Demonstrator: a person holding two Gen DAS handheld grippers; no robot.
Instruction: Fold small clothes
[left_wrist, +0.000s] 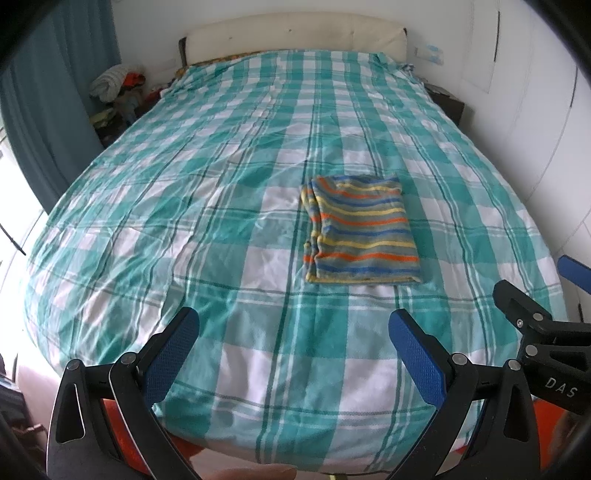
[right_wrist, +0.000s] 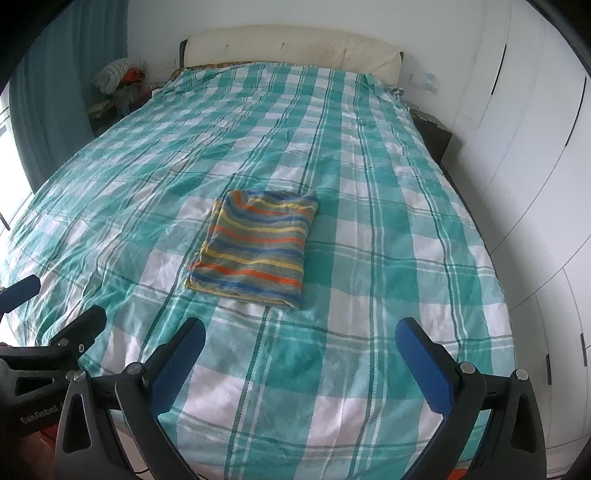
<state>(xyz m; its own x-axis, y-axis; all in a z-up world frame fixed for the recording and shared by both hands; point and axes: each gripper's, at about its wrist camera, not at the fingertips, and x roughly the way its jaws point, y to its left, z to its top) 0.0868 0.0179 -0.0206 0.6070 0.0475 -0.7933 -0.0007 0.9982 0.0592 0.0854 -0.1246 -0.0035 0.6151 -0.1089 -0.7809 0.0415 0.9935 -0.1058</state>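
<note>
Here, a striped garment (left_wrist: 360, 230), folded into a compact rectangle, lies flat on a green-and-white checked bedspread (left_wrist: 184, 221), its long axis running near to far. It sits ahead of both tools, right of the left gripper (left_wrist: 293, 349) and left of the right gripper (right_wrist: 300, 354), roughly equally near. Both grippers hover over the near bed edge, spread wide, holding and touching nothing.
</note>
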